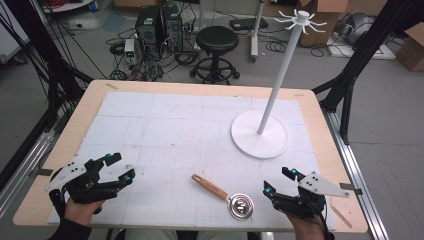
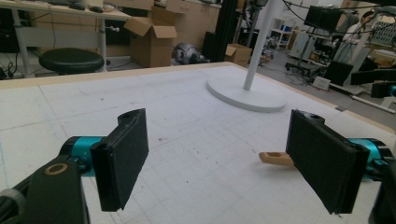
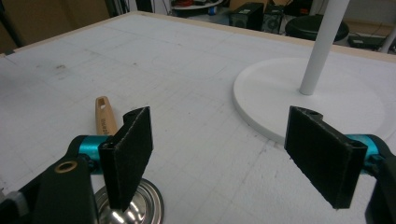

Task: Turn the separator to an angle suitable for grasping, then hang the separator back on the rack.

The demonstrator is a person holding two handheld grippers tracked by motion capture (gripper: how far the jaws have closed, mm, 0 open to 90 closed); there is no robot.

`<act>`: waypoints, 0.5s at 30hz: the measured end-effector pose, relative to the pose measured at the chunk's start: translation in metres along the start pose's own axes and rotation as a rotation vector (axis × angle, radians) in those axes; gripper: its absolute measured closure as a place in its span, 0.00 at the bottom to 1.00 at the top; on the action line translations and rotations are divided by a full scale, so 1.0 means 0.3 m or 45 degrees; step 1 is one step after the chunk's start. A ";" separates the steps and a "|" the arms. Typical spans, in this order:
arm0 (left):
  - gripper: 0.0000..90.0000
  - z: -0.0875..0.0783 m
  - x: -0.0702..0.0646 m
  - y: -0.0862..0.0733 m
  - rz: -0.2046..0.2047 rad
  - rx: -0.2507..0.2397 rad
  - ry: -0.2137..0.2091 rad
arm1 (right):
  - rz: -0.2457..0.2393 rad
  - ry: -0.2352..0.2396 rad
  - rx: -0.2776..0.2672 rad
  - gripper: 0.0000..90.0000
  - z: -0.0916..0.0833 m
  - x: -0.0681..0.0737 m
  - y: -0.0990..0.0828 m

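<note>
A metal spoon with a round bowl (image 1: 240, 205) and a wooden handle (image 1: 210, 186) lies flat on the white gridded mat near the table's front edge. My left gripper (image 1: 122, 167) hovers at the front left, open and empty, well left of the spoon. In the left gripper view its jaws (image 2: 219, 158) stand wide apart, with the tip of the handle (image 2: 274, 158) showing by the right jaw. My right gripper (image 1: 276, 180) is open just right of the bowl. In the right gripper view the handle (image 3: 105, 120) and bowl (image 3: 140, 207) lie behind the left jaw of that gripper (image 3: 219, 154).
A white stand with a round base (image 1: 250, 137), a tall pole (image 1: 280, 75) and hooks on top occupies the mat's right half. Past the far table edge are a black stool (image 1: 216, 40), computer towers (image 1: 159, 25), cables and cardboard boxes. Black frame legs flank the table.
</note>
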State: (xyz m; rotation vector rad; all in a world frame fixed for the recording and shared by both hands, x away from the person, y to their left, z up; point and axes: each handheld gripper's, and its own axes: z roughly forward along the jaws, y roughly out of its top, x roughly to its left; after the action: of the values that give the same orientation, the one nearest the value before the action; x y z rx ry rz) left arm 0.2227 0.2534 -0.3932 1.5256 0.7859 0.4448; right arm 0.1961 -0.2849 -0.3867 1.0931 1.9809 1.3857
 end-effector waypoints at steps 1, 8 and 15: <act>0.24 0.000 0.000 0.000 0.001 -0.002 0.003 | 0.000 0.000 0.000 0.25 0.000 0.000 0.000; 0.24 0.011 0.004 -0.004 -0.002 0.011 -0.007 | -0.007 0.019 0.019 0.25 0.013 0.008 0.005; 0.23 0.003 0.002 -0.002 -0.002 -0.003 -0.018 | -0.050 0.079 0.041 0.25 0.049 0.057 0.021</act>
State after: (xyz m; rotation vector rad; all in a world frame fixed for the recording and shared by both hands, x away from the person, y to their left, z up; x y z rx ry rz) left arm 0.2235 0.2531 -0.3940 1.5247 0.7752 0.4331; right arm 0.1995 -0.2618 -0.3853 1.0314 2.0640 1.3880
